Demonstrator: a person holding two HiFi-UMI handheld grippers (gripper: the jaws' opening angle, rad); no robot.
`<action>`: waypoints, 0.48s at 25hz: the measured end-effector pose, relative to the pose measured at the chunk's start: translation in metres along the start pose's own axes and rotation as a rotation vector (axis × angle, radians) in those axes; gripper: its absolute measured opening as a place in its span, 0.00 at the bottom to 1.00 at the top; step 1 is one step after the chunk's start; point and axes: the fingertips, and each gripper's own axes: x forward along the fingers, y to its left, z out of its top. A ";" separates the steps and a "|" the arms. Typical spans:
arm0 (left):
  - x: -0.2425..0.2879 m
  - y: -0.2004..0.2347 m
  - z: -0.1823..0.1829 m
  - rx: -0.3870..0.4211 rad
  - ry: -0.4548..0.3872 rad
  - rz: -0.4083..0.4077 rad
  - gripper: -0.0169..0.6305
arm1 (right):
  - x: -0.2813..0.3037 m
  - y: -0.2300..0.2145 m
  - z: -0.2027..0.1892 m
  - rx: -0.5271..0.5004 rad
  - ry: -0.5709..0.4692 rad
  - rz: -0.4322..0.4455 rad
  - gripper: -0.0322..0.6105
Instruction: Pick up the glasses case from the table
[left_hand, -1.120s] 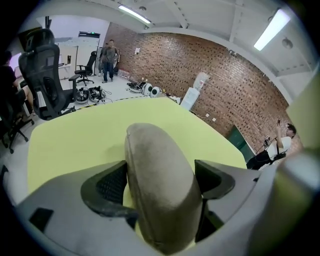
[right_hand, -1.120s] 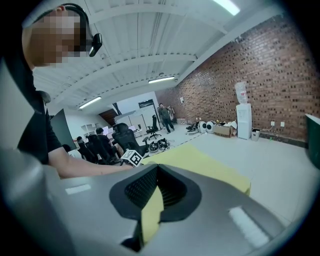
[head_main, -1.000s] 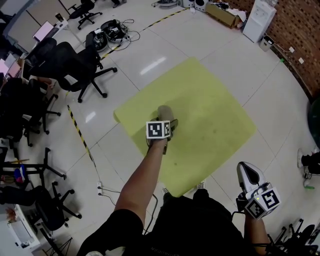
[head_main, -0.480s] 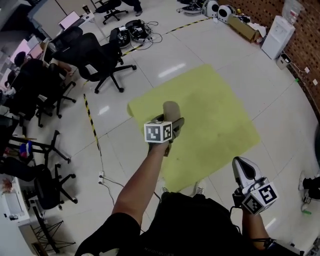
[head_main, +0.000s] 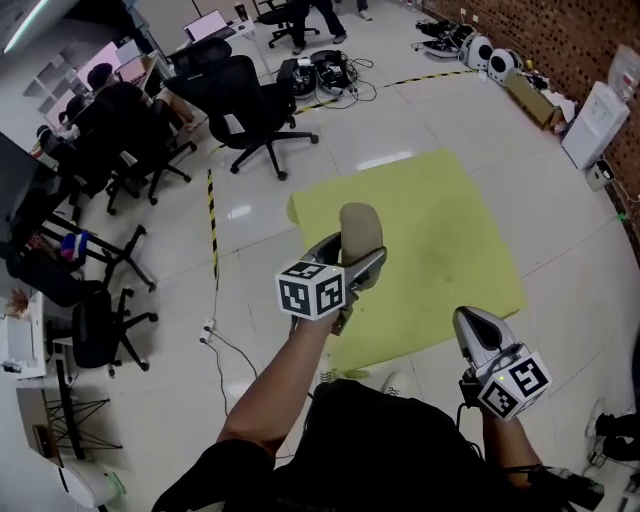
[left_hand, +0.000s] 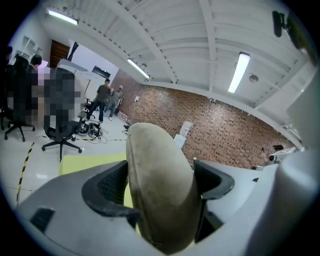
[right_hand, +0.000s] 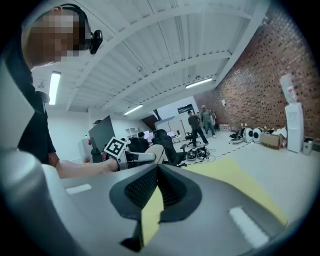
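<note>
The tan glasses case (head_main: 360, 222) is pinched between the jaws of the left tool (head_main: 350, 256) and held up over the yellow desk (head_main: 450, 230). The right tool (head_main: 474, 322) is pressed together, with nothing gripped.

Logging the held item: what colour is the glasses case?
Beige-tan glasses case, clearest in the left gripper view.

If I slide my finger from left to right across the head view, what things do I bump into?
black office chair → glasses case → right gripper → white water dispenser
</note>
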 end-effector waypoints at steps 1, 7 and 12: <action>-0.008 -0.008 0.003 0.009 -0.015 -0.004 0.68 | 0.000 0.004 0.001 -0.012 0.002 0.022 0.05; -0.059 -0.038 0.017 0.026 -0.109 -0.008 0.67 | 0.008 0.025 0.003 -0.070 0.017 0.148 0.05; -0.092 -0.062 0.025 -0.010 -0.194 -0.017 0.67 | 0.005 0.036 0.001 -0.088 0.028 0.212 0.05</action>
